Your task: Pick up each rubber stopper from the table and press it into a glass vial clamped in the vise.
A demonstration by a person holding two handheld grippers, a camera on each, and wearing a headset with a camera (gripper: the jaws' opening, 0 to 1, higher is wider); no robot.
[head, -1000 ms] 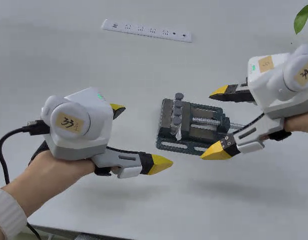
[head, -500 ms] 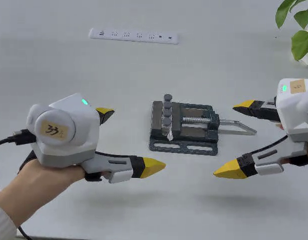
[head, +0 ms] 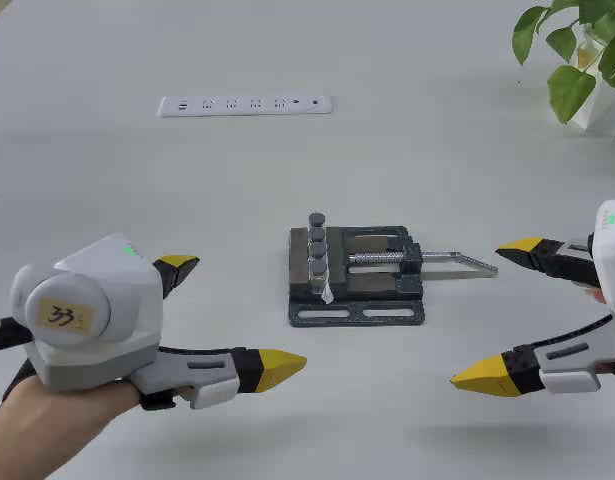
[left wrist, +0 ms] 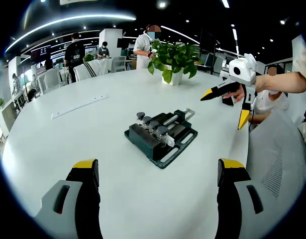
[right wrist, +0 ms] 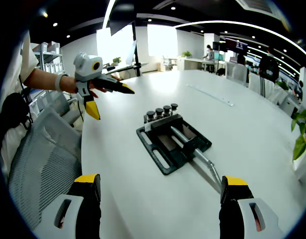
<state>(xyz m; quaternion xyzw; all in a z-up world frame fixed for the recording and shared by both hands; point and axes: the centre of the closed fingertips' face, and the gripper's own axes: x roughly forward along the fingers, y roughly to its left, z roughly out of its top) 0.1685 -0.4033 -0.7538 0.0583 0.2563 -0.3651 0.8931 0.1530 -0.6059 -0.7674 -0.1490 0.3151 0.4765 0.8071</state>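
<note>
Hovering left of the vise [head: 372, 300], left tool [head: 237, 312] was wide open, empty. Vise sat mid-worktop [head: 437, 150] with four stoppered vials [head: 317, 250] clamped in a row. Right tool [head: 489, 312] was open and empty, right of the vise.

The head view looks down on the desk [head: 437, 150]; both gripper views face the vise [head: 372, 292] from opposite sides, low.
</note>
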